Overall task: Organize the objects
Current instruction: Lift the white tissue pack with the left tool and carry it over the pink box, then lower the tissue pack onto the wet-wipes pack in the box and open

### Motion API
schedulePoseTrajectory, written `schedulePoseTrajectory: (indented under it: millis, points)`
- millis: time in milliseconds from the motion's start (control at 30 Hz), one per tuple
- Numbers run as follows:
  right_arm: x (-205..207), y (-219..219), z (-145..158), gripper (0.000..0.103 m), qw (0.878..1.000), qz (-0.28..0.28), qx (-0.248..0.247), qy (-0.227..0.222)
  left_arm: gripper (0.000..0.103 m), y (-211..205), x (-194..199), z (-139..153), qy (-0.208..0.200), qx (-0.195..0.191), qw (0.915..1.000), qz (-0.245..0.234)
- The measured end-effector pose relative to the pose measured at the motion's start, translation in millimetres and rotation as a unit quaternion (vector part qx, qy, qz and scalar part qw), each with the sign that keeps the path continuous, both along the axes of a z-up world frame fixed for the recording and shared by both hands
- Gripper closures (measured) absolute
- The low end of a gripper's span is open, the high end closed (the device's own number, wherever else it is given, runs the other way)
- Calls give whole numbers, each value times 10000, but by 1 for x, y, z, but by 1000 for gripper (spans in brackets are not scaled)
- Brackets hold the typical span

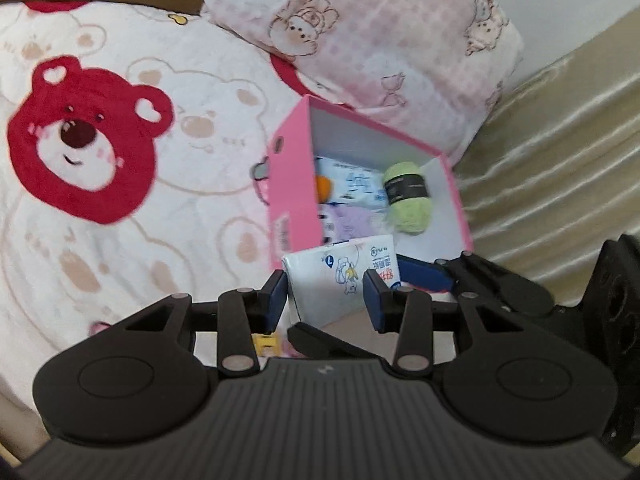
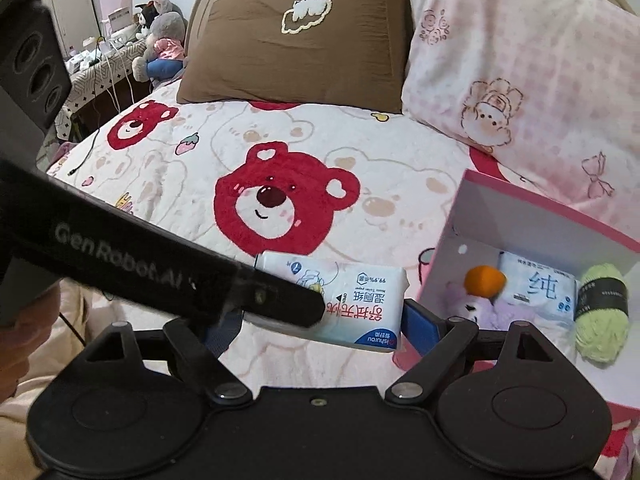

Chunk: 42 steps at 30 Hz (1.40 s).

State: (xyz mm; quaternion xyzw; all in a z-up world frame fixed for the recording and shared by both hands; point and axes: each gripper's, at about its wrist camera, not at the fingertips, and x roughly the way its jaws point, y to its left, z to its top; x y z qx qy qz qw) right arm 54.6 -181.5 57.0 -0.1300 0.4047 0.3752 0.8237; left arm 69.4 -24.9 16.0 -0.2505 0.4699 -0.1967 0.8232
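the bed (image 2: 192,176) fills both views, covered in a white blanket printed with red bears; a brown pillow (image 2: 296,40) and a pink checked pillow (image 2: 528,64) lie at its head. a pink box (image 1: 292,184) with a white inside stands open on the blanket, just in front of the pink pillow. in it lie a blue-and-white tissue pack (image 2: 536,288), a ball of green yarn (image 1: 406,196) with a dark band, something pale purple and a small orange thing (image 2: 484,280) — what these last two are is not clear.

a white pack of wet toilet paper (image 2: 360,300) hangs above the blanket, just beside the near left corner of the box and outside it. both tools have it. the left tool (image 1: 326,298) is closed narrowly across the pack's short side, its blue pads (image 1: 278,296) pressing on either face. the right tool (image 2: 320,320) stands wide — its blue pads (image 2: 420,320) sit at the pack's two long ends, the right one touching the end by the box, the left one half hidden behind the left tool's black arm, which crosses the right wrist view. from the left wrist view the right tool's blue finger shows beyond the pack, at the box's near edge.
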Motion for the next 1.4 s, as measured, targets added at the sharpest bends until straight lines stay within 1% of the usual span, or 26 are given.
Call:
schedulePoseTrajectory:
  millis: [67, 133, 267, 333, 467, 567, 633, 733, 800, 1000, 1167, 1333, 1400]
  points:
    - [-3, -7, 3, 13, 10000, -21, -24, -69, 64, -10, -2, 5, -80, 72, 9999, -86]
    - [-4, -16, 5, 13, 10000, -56, 36, -68, 63, -15, -3, 8, -96, -10, 9999, -104]
    - [0, -36, 7, 13, 9996, -142, 192, 133, 63, -33, -2, 14, -73, 118, 9997, -216]
    - [0, -45, 8, 13, 9994, -183, 247, 165, 62, -43, 0, 16, -75, 198, 9994, -289]
    - [4, -64, 15, 13, 9988, -276, 351, 187, 62, -66, 8, 18, 12, 267, 9988, -420]
    - [13, -79, 20, 13, 9981, -363, 451, 207, 62, -80, 15, 18, 130, 204, 9985, -482]
    - [17, -86, 21, 13, 9978, -455, 446, 207, 62, -89, 21, 18, 175, 158, 9982, -553]
    - [24, -95, 21, 13, 9973, -553, 428, 222, 62, -100, 29, 21, 164, 198, 9976, -647]
    - [29, -101, 22, 15, 9970, -619, 416, 206, 62, -106, 35, 23, 182, 183, 9974, -673]
    - [46, -114, 25, 17, 9969, -723, 300, 85, 62, -127, 56, 33, 38, 172, 9971, -740]
    - [67, -125, 23, 17, 9961, -822, 306, 36, 62, -144, 77, 27, -25, 264, 9969, -736]
    - [95, -136, 11, 26, 9947, -973, 311, 119, 62, -162, 100, 8, 29, 363, 9965, -753]
    - [107, -142, 2, 34, 9936, -1065, 296, 236, 62, -169, 110, -1, 28, 425, 9964, -733]
